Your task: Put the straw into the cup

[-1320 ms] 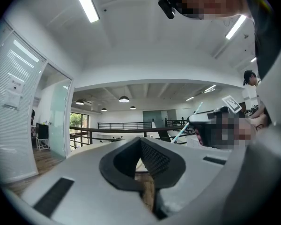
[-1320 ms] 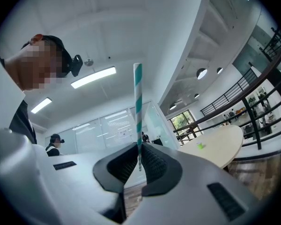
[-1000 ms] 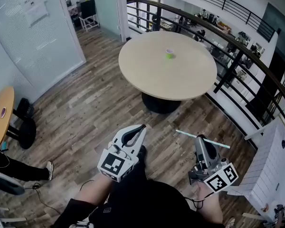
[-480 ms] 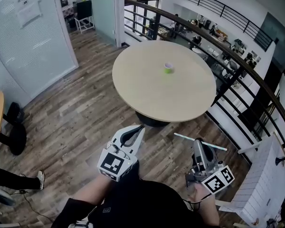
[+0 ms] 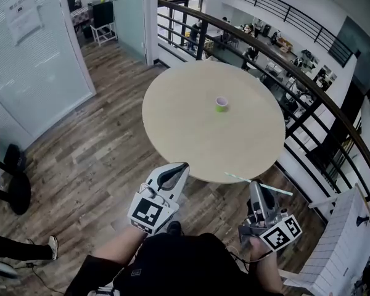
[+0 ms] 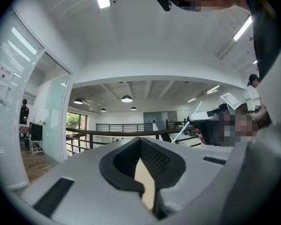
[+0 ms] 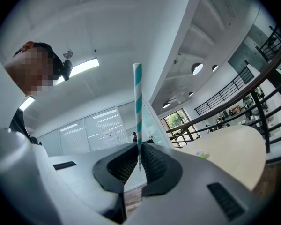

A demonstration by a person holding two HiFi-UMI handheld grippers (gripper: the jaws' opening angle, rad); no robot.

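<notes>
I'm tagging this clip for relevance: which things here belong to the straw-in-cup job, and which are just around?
Job in hand:
- striped straw, pinched in the right claw
- green cup
- round table that the cup stands on

Just around:
- left claw, shut and empty
- railing
- glass partition

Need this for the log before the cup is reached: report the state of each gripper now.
Left gripper: shut, nothing between its jaws.
Right gripper: shut on the striped straw.
</notes>
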